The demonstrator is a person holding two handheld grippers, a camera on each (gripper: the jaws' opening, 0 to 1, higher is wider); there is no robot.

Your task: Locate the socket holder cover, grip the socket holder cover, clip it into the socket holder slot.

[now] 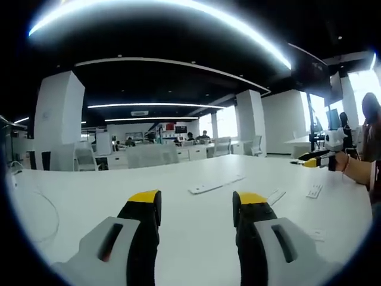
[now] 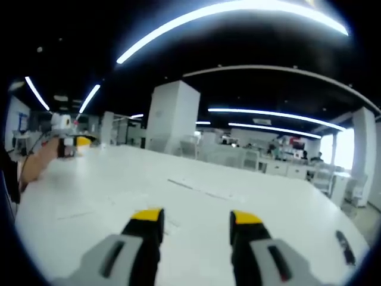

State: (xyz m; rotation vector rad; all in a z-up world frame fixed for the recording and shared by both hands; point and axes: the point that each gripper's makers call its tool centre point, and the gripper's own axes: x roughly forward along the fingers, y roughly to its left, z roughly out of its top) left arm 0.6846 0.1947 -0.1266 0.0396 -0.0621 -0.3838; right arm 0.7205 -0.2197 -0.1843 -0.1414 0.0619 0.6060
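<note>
Left gripper (image 1: 196, 205): two dark jaws with yellow tips and pale grey housings, spread wide apart over the table with nothing between them.
Right gripper (image 2: 196, 218): same build — yellow-tipped jaws parted, holding nothing. It also enters the left gripper view from the right (image 1: 311, 161), held in a person's hand (image 1: 348, 165).
Table (image 1: 89, 196): broad, smooth, white and matte.
Socket holder cover (image 1: 215, 184): likely the long, flat white strip lying ahead of the left gripper, well apart from its jaws — too small to be sure.
Other white parts: a narrow bar (image 1: 275, 196) and a short flat rectangular piece (image 1: 314, 190) lie to the strip's right.
Room: open office, square white pillars (image 2: 172, 116), curved ceiling light strips (image 1: 178, 7).
</note>
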